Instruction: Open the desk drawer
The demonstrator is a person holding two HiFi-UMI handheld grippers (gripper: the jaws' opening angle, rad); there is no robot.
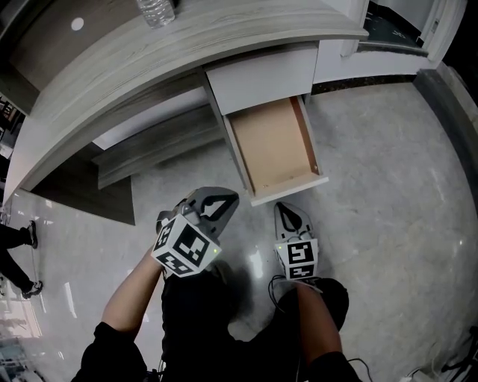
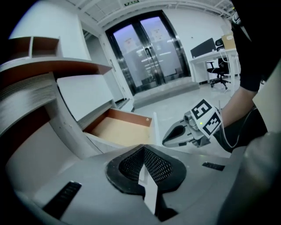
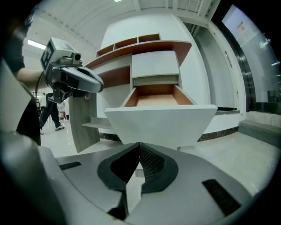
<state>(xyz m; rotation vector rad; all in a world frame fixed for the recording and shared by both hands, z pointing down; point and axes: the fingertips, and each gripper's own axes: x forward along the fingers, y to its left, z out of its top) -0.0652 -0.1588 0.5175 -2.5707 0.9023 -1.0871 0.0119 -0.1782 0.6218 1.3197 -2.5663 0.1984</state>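
The desk drawer point(image 1: 275, 143) stands pulled out below the curved grey desk top point(image 1: 112, 71), its tan wooden inside bare. In the head view both grippers hang just in front of it, over the floor. My left gripper point(image 1: 221, 203) is off the drawer's front left corner, shut with nothing between its jaws. My right gripper point(image 1: 287, 215) points at the white front panel point(image 3: 160, 125), a little short of it, and is also shut and empty. The left gripper view shows the drawer point(image 2: 120, 129) from the side, with the right gripper point(image 2: 173, 137) beside it.
A closed white drawer front point(image 1: 261, 74) sits above the open one. A water bottle point(image 1: 155, 10) stands on the desk top. A low grey shelf point(image 1: 149, 153) runs under the desk at left. Someone's feet point(image 1: 19, 239) are at the far left. Glass doors point(image 2: 149, 52) lie beyond.
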